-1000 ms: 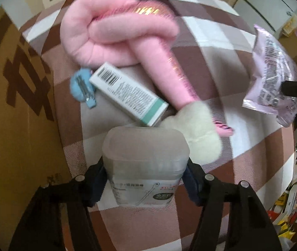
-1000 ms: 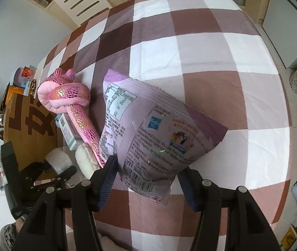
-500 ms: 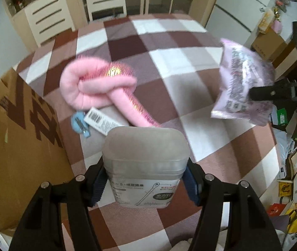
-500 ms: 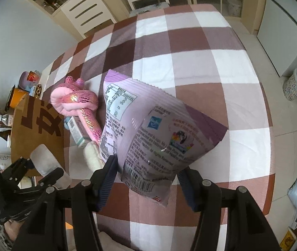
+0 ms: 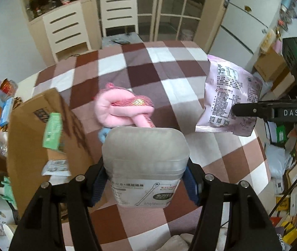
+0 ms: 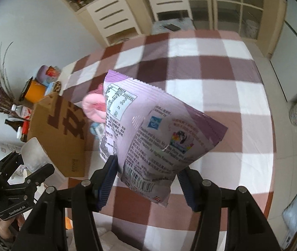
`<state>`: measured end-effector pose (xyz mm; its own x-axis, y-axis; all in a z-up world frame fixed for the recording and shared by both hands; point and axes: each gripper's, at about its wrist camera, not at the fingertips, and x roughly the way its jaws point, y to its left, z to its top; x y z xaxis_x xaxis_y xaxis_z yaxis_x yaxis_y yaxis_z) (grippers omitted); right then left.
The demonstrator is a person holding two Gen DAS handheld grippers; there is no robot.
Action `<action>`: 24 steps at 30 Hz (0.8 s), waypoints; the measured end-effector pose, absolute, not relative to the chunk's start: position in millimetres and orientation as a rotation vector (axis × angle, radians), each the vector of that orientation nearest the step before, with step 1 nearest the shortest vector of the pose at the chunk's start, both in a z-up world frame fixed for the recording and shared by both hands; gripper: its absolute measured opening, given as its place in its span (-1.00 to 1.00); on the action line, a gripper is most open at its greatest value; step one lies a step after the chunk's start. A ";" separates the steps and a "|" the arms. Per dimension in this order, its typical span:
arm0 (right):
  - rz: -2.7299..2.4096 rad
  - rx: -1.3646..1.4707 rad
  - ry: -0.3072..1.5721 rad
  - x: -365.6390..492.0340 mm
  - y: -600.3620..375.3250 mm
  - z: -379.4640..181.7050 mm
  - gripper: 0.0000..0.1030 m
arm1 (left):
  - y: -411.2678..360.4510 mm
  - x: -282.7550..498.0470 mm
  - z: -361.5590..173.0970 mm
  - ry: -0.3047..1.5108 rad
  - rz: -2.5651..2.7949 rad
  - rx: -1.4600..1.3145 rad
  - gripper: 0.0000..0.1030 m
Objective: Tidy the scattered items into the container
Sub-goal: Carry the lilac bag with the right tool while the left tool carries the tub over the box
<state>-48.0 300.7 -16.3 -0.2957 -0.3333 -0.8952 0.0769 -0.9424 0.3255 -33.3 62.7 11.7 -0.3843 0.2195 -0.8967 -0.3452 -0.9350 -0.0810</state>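
Observation:
My left gripper (image 5: pixel 146 179) is shut on a frosted plastic cotton-swab box (image 5: pixel 146 159), held high above the checked tablecloth. My right gripper (image 6: pixel 148 179) is shut on a purple snack bag (image 6: pixel 158 133), also lifted; the bag shows in the left wrist view (image 5: pixel 230 98) at the right. The brown cardboard box (image 5: pixel 33 138) stands open at the table's left edge, with a green carton (image 5: pixel 53 131) inside. It also shows in the right wrist view (image 6: pixel 58 133). A pink plush toy (image 5: pixel 123 108) and a blue hair clip (image 5: pixel 103 135) lie on the table beside the box.
The checked table (image 6: pixel 221 87) has white chairs (image 5: pixel 119 12) behind it. Jars and cups (image 6: pixel 41 83) crowd the left edge by the wall. A white cabinet (image 5: pixel 253 27) stands at the right. Clutter lies on the floor at the right.
Both grippers have risen higher above the table with their loads. The left view now looks down into the cardboard box. The white tube box is hidden behind the swab box.

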 end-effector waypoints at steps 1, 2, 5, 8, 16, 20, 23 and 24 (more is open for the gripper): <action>-2.315 1.675 -0.314 -50.0 294.9 -13.3 0.13 | 56.6 -33.8 15.3 0.156 2.373 -1.498 0.24; -2.309 1.660 -0.306 -53.0 287.2 -9.1 0.13 | 51.7 -34.3 18.0 0.145 2.387 -1.496 0.24; -2.288 1.621 -0.274 -61.2 265.2 1.6 0.13 | 33.4 -35.0 26.9 0.109 2.435 -1.489 0.24; -2.264 1.584 -0.235 -69.3 241.1 11.2 0.13 | 13.7 -36.5 33.5 0.066 2.483 -1.490 0.24; -2.177 1.517 -0.116 -84.3 171.9 28.7 0.13 | -38.1 -35.6 45.8 -0.042 2.599 -1.497 0.25; -2.132 1.504 -0.072 -89.6 143.5 30.7 0.13 | -61.5 -35.0 46.3 -0.081 2.637 -1.514 0.25; -2.100 1.498 -0.043 -91.0 123.5 31.7 0.13 | -77.7 -34.4 46.3 -0.108 2.665 -1.520 0.25; -2.091 1.496 -0.035 -91.4 117.3 31.8 0.13 | -82.5 -34.8 45.8 -0.115 2.670 -1.523 0.24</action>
